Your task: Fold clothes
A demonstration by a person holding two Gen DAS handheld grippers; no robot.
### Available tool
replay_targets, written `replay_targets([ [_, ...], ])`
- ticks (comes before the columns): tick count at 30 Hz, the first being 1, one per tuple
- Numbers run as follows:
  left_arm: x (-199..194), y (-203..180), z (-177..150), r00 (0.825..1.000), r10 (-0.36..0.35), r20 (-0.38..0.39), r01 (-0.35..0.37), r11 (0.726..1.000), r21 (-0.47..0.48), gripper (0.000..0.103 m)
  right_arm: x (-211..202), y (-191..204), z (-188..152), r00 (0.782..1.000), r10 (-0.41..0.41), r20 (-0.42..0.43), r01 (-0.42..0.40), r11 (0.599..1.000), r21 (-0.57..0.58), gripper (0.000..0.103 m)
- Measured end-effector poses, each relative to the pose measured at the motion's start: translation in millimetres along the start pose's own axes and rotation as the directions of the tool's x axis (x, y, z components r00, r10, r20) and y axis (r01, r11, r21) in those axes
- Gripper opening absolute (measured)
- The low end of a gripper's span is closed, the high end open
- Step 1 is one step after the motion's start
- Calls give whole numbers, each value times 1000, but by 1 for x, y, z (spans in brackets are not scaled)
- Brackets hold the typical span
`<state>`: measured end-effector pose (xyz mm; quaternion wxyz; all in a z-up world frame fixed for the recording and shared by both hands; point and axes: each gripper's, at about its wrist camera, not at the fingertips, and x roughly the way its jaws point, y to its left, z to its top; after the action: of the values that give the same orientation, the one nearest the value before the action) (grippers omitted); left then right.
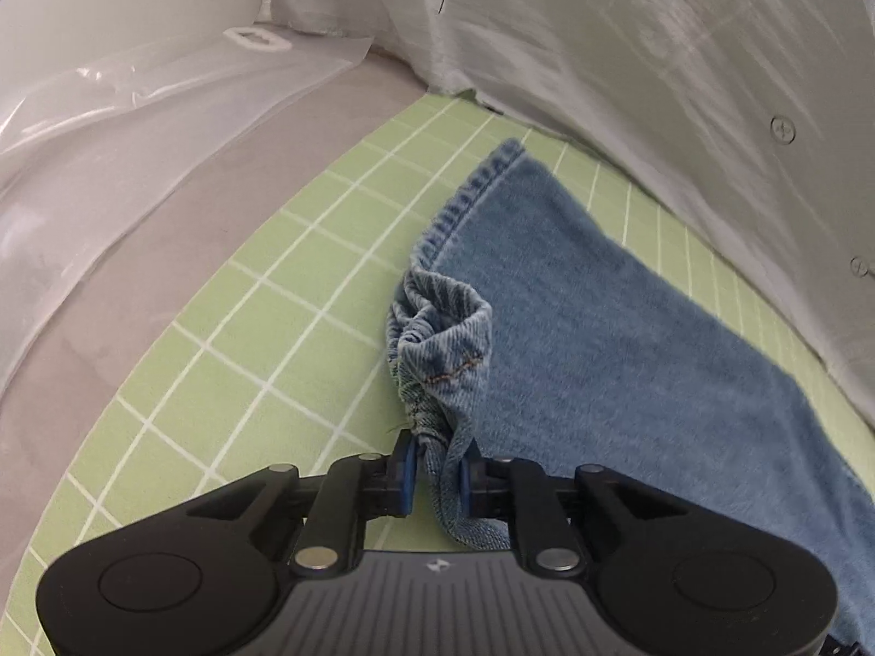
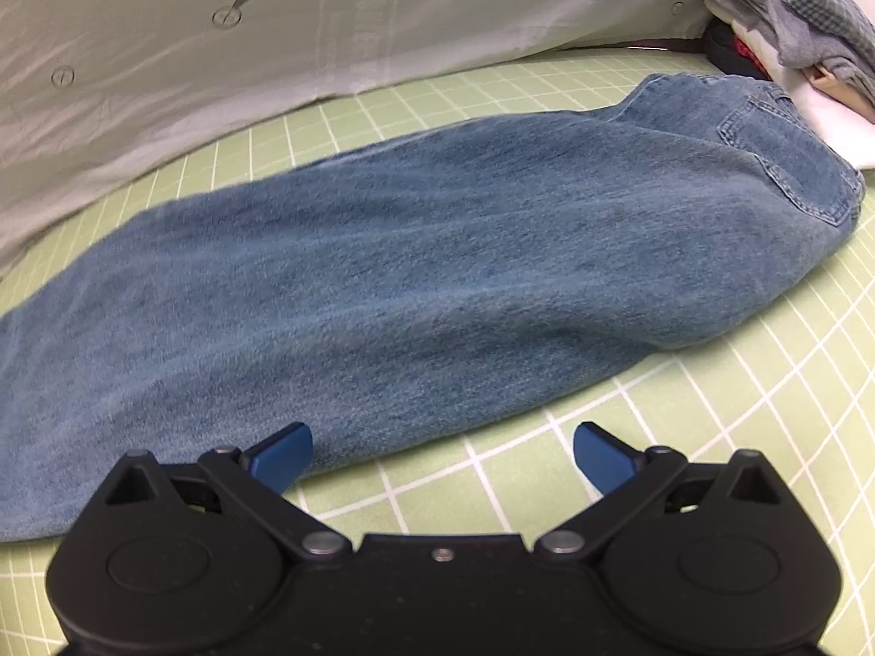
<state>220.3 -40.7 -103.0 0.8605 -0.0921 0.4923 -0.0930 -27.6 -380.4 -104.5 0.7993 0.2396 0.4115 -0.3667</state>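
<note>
While the left hand-held gripper [image 1: 437,470] pinches the blue denim jeans [image 2: 415,273] hem, the right hand-held gripper [image 2: 443,451] hovers released. Best grab the near edge too, then lift evenly.

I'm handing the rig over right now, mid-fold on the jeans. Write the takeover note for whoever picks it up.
Left gripper: shut on the bunched hem of the jeans, near the leg end.
Right gripper: open, holding nothing, its jaws at the near edge of the jeans at mid-leg.
Jeans lie lengthwise on the green grid mat, waist and pocket toward the pile of clothes at far right.
Done: the legs look laid one over the other, and the hem is gripped.
Left: probably grip the edge with the right gripper, then fold the leg end toward the waist.
</note>
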Motion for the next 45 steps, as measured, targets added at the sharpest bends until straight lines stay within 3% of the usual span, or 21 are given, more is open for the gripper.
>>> replay_targets([
  [8,-50,-86,22,982,-78,169,42,978,205,16,-16,-40,5,997,42,65,-48,995,88,103],
  [13,-69,-172,-4,967,-160,197,80,930,359,16,-29,-85,10,995,29,100,-40,993,111,103],
  [16,-66,-224,-45,969,-195,152,110,890,441,16,-37,-119,10,995,10,98,-21,993,112,103],
  [18,-52,-255,-81,977,-200,67,144,865,481,16,-41,-145,11,996,-9,88,0,994,108,103],
  [20,-32,-282,-114,987,-158,-21,146,849,507,21,-43,-171,13,997,-34,73,27,995,99,103],
  [22,-18,-303,-140,991,-74,-108,118,855,504,25,-44,-198,16,997,-55,57,49,993,104,103],
  [24,-19,-311,-152,984,-101,-145,158,872,464,35,-45,-222,23,996,-68,54,61,990,127,103],
  [26,-21,-315,-155,981,-121,-151,174,893,414,55,-45,-242,30,995,-80,63,70,987,142,103],
  [32,-23,-318,-141,986,-128,-103,154,938,311,62,-21,-301,61,994,-56,89,28,959,283,103],
  [36,-27,-317,-131,994,-84,-65,99,956,278,66,16,-341,90,993,1,118,-53,899,435,103],
  [38,-33,-314,-130,998,-63,-29,69,956,286,73,36,-355,106,991,25,131,-86,871,483,103],
  [40,-34,-311,-129,999,-40,-7,40,960,277,76,52,-362,118,992,20,128,-82,864,497,103],
  [45,-21,-314,-131,999,15,-52,0,963,270,76,75,-374,137,987,-36,154,-43,876,481,103],
])
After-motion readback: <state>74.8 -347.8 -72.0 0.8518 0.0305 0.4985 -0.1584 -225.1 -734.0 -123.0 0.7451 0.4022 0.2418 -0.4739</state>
